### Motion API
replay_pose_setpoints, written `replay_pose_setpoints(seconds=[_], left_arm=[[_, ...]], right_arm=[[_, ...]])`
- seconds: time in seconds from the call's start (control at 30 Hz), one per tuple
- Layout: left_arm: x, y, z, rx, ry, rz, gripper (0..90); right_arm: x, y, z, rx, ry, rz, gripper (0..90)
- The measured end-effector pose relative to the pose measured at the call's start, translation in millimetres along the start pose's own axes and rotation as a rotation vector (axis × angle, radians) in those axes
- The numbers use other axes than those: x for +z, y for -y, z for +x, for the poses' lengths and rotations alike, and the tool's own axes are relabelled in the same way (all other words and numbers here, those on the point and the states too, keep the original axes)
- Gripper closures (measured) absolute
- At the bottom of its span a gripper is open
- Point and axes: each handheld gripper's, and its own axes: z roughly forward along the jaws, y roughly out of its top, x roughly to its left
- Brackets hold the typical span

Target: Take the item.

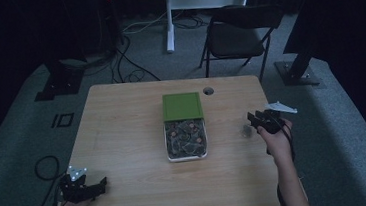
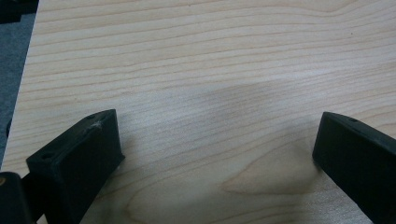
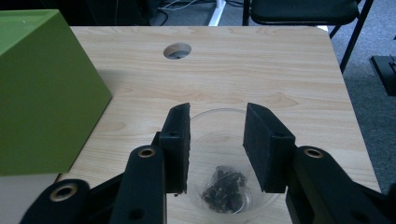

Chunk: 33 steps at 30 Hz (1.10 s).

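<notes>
Black jaws of my right hand-held gripper (image 3: 217, 149) are standing apart, released, straddling a clear cup (image 3: 224, 186) of dark bits that is sitting on the worktop (image 3: 261, 65). Just beside it a green box (image 3: 42, 93) is standing, while my left hand-held gripper (image 2: 215, 154) is hovering wide open over bare wood.

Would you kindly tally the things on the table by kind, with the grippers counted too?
Green lids: 1, the green lid at the far end of the tray.
Clear trays of packets: 1, the clear tray.
Small clear cups: 1, the clear cup with dark bits inside.
Grippers: 2, the left gripper and the right gripper.
Total: 5
</notes>
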Motion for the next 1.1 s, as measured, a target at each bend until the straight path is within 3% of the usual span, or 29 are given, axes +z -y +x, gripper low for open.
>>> replay_pose_setpoints(seconds=[0.43, 0.97, 1.1], left_arm=[[0.0, 0.0, 0.0, 0.0, 0.0, 0.0, 1.7], [0.0, 0.0, 0.0, 0.0, 0.0, 0.0, 1.7], [0.0, 0.0, 0.0, 0.0, 0.0, 0.0, 1.7]], right_arm=[[-12.0, 1.1, 6.2, -0.033, -0.018, -0.021, 52.7], [-20.5, 6.0, 9.5, -0.053, -0.033, -0.049, 30.9], [-22.8, 7.5, 10.0, -0.054, -0.038, -0.053, 29.9]])
